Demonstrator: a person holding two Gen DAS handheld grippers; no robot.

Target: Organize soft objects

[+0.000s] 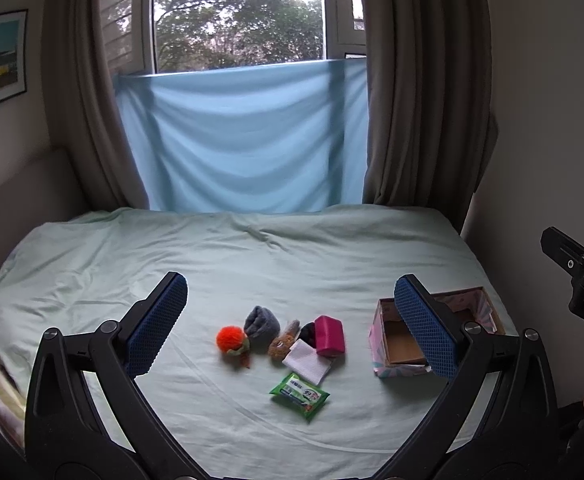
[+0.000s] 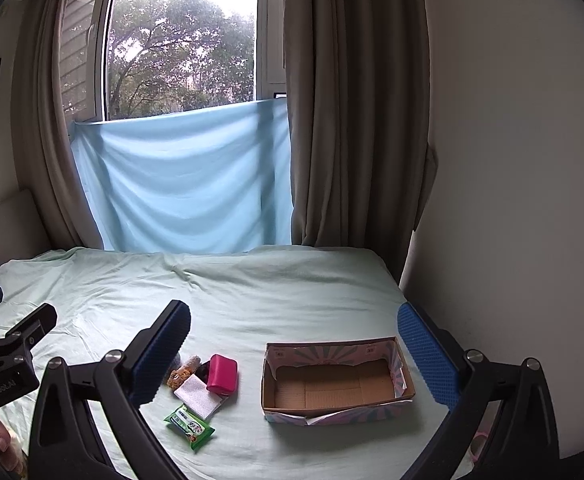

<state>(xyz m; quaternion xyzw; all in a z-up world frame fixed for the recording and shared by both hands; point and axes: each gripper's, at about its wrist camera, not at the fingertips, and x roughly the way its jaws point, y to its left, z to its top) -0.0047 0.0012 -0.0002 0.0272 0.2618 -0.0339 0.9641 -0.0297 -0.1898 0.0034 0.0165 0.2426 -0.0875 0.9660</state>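
Observation:
Several soft objects lie clustered on the pale green bed sheet (image 1: 251,264): an orange pompom toy (image 1: 231,340), a grey rolled sock (image 1: 261,322), a brown plush (image 1: 281,345), a white folded cloth (image 1: 307,365), a pink pouch (image 1: 329,335) and a green wipes pack (image 1: 299,394). An empty cardboard box (image 2: 334,384) with a pink and blue pattern stands to their right. My left gripper (image 1: 289,330) is open above the cluster. My right gripper (image 2: 292,356) is open and empty above the box.
The bed sheet also shows in the right wrist view (image 2: 251,280). A light blue cloth (image 1: 239,136) hangs under the window at the far end, between brown curtains (image 1: 412,100). A wall (image 2: 512,160) borders the bed on the right.

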